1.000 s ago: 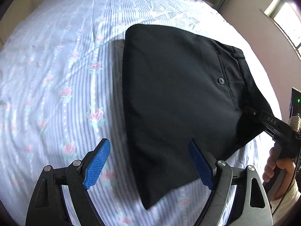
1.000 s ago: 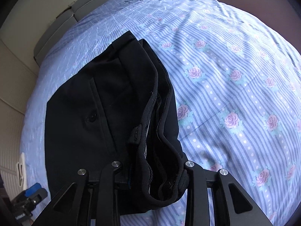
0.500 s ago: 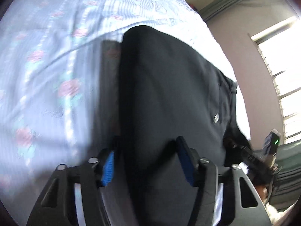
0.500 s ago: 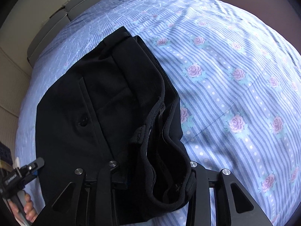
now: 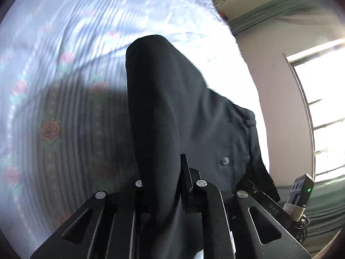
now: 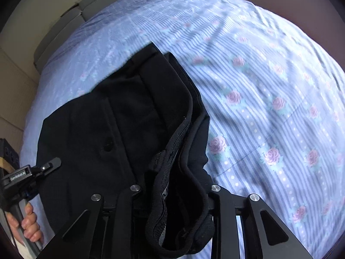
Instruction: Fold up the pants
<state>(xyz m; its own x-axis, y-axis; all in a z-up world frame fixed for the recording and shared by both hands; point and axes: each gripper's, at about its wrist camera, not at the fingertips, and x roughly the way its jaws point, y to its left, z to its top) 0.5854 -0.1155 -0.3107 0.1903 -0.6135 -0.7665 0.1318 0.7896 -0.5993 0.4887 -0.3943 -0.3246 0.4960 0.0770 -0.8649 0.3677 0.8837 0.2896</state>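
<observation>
The black pants (image 5: 172, 108) lie folded on the flowered, striped bed sheet (image 5: 64, 86). My left gripper (image 5: 160, 172) has its jaws closing on the pants' folded edge, with the cloth pinched between the fingers. In the right wrist view, the pants (image 6: 120, 118) show a back pocket button and the bunched waistband. The right gripper (image 6: 172, 194) holds that waistband, its jaws closing a little on the thick cloth. The left gripper (image 6: 51, 164) shows at the pants' left edge, held by a hand (image 6: 28, 222).
The bed sheet (image 6: 269, 86) spreads wide to the right of the pants. A grey headboard (image 6: 64, 21) stands at the bed's far end. A wall with a bright window (image 5: 323, 108) runs along the bed's right side.
My left gripper moved onto the pants' folded edge and went from wide open to pinching the cloth. The right gripper keeps the waistband and has barely shifted.
</observation>
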